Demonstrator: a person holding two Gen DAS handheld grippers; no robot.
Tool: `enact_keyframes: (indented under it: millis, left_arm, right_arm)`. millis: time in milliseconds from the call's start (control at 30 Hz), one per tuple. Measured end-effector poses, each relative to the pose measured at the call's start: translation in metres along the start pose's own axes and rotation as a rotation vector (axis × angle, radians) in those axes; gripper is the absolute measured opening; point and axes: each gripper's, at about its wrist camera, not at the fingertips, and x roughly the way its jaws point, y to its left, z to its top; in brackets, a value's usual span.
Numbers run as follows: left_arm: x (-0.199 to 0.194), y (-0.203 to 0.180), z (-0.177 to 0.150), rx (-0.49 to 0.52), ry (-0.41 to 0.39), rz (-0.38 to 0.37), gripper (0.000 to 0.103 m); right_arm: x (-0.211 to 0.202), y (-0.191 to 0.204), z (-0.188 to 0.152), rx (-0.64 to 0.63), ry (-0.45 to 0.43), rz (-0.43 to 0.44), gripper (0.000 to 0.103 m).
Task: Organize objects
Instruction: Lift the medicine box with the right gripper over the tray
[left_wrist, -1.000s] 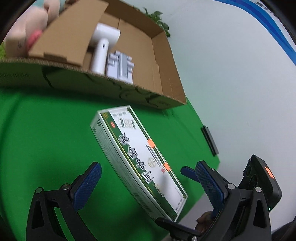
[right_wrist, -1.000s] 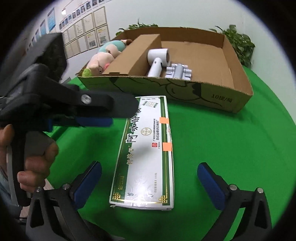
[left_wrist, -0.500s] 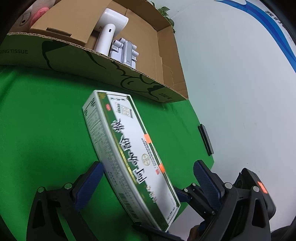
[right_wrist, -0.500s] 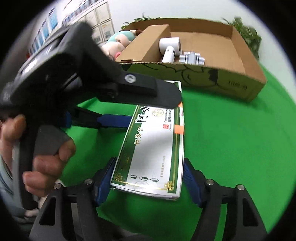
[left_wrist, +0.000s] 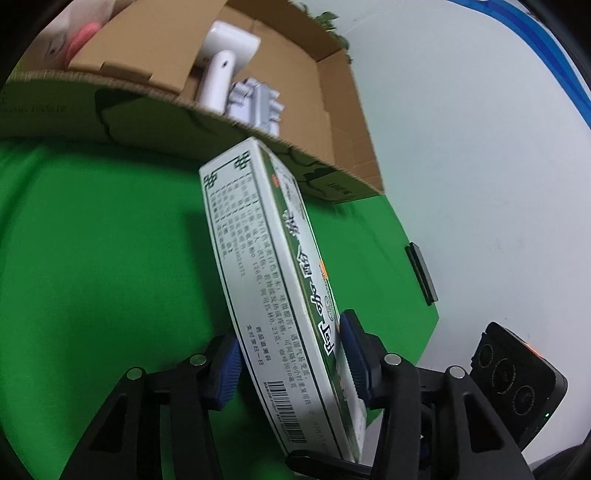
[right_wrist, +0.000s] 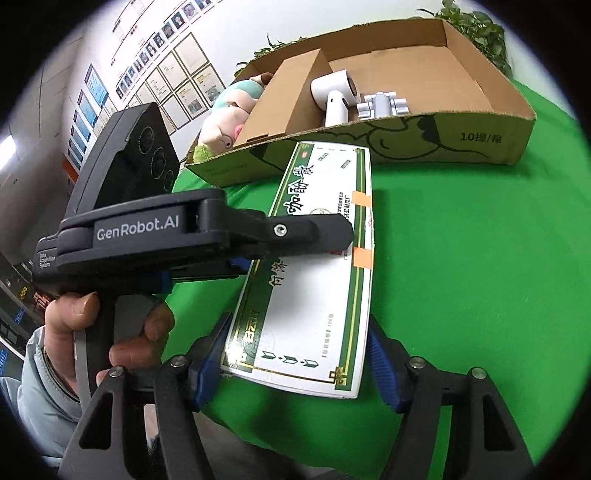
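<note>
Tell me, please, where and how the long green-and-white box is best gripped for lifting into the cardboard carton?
Probably as now: the green-and-white box is long, flat and rigid, so its near end, pinched across. The right gripper spans its width from the near side; the left gripper, whose jaws have just been closing, clamps its thin faces. Both keep it level toward the carton.

Long medicine box (right_wrist: 310, 280) of glossy printed card, white with green and gold borders, catching glare. Table cover (right_wrist: 461, 266) of matt green cloth, smooth. Open carton (right_wrist: 480, 144) of matt brown corrugated cardboard, raw edges rough. Inside it, a smooth white plastic hair dryer (right_wrist: 336, 96) and a soft plush toy (right_wrist: 221, 125). Gripper pads (left_wrist: 354, 354) of ribbed blue rubber on matt black plastic.
</note>
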Motion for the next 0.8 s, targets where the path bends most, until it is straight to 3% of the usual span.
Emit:
enact_keyframes:
  millis: [100, 367, 800]
  left_arm:
    - [-0.010, -0.014, 0.003, 0.055, -0.024, -0.016, 0.037]
    - [-0.044, -0.063, 0.024, 0.239, -0.124, 0.001, 0.034]
    - [-0.071, -0.136, 0.111, 0.412, -0.211, -0.050, 0.033]
  right_arm:
    - [0.000, 0.001, 0.004, -0.016, -0.017, 0.000, 0.065]
    - [-0.021, 0.014, 0.024, -0.050, -0.162, 0.005, 0.063]
    - [-0.060, 0.013, 0.103, -0.125, -0.340, -0.072, 0.062]
